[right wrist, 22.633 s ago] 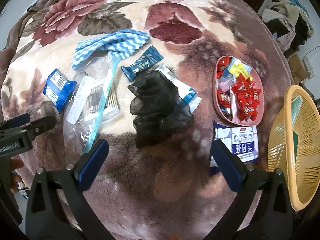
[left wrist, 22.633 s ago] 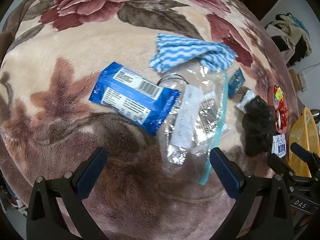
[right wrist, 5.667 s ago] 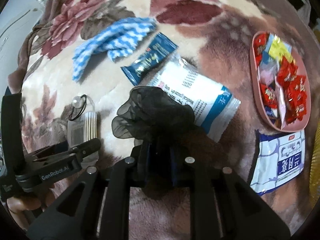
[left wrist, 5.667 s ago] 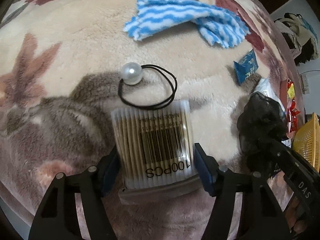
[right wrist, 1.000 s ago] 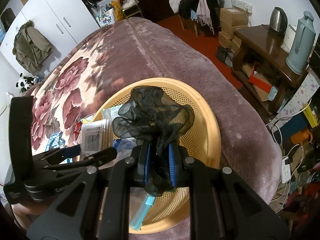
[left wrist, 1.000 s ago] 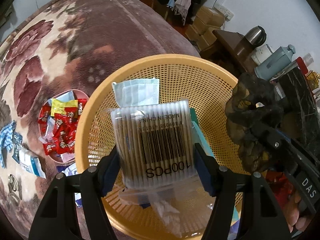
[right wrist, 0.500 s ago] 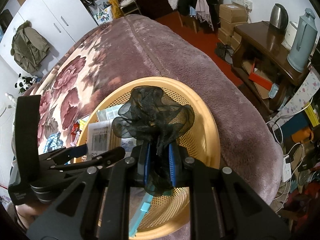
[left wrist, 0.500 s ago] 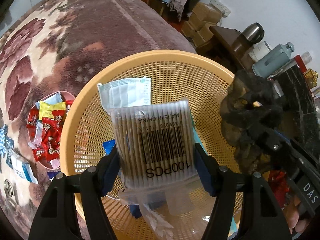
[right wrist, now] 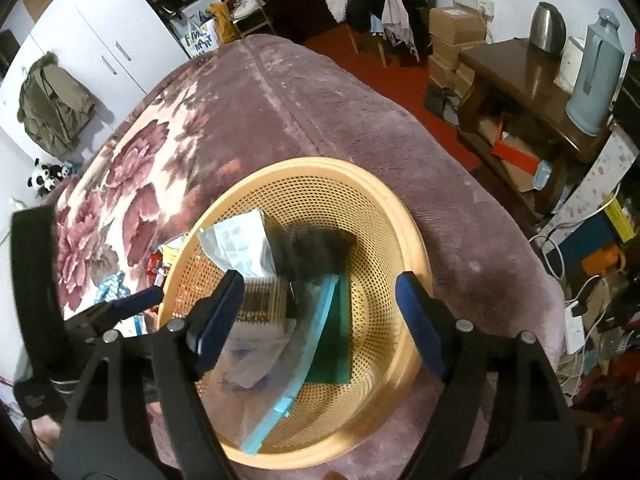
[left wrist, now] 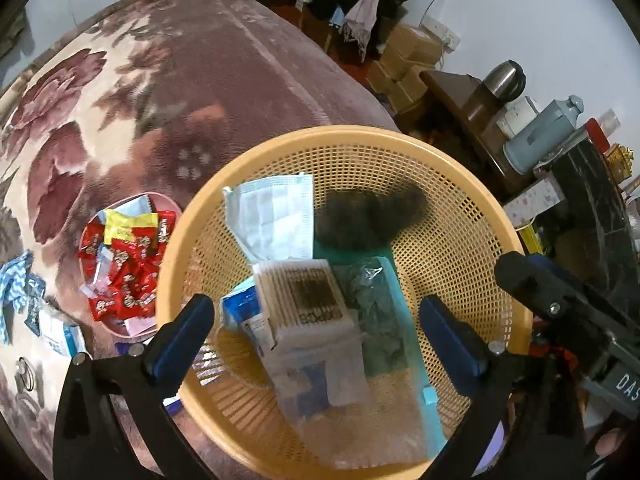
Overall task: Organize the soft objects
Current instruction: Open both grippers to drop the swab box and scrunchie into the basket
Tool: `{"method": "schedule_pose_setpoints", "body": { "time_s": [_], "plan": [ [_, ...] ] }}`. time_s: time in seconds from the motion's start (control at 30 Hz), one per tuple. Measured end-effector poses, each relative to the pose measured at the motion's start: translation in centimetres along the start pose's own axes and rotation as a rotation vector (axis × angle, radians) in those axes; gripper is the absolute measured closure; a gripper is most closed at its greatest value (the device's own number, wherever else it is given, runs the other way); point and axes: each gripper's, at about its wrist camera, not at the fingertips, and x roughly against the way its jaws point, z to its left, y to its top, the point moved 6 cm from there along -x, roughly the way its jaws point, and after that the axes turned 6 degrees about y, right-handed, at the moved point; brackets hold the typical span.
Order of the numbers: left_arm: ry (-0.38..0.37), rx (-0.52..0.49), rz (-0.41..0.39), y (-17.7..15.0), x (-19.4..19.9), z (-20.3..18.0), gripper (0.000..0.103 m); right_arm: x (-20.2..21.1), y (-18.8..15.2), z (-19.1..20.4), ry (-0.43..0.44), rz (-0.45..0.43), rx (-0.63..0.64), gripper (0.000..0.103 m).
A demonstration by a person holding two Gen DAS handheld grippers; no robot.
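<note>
The orange mesh basket (left wrist: 496,216) sits on the floral blanket. My left gripper (left wrist: 316,312) hovers over it, its jaws opening wide with nothing pressed between the pads. The cotton swab box (left wrist: 304,300) lies loose in the basket below them, on a clear zip bag (left wrist: 400,364) with a teal edge. My right gripper (right wrist: 320,284) is also above the basket (right wrist: 416,248), its jaws opening. The black mesh scrunchie (right wrist: 316,252), blurred, is inside the basket beside a face mask (right wrist: 236,248). In the left wrist view the scrunchie (left wrist: 368,216) is next to the mask (left wrist: 276,220).
A pink dish of red candies (left wrist: 124,264) sits on the blanket left of the basket. Further left are a blue striped cloth (left wrist: 12,280) and small packets. A wooden side table (right wrist: 520,76) with a kettle and thermos stands past the bed's right edge.
Both grippers have gone from shut on their loads to open. The swab box left the left gripper and the black scrunchie left the right one; both are now in the basket.
</note>
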Motion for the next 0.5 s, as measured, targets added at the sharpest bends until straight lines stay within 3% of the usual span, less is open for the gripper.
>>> {"method": "schedule_pose_setpoints", "body": {
  "time_s": [0.27,0.5],
  "plan": [
    [0.043,0.036,0.012,-1.5,0.7,2.3,0.001,0.7,-1.3,0.1,-0.040,0.014,0.003,0.006],
    [0.065,0.036,0.020,-2.9,1.5,3.3,0.001,0.7,-3.0,0.5,-0.055,0.052,0.014,0.003]
  ]
}}
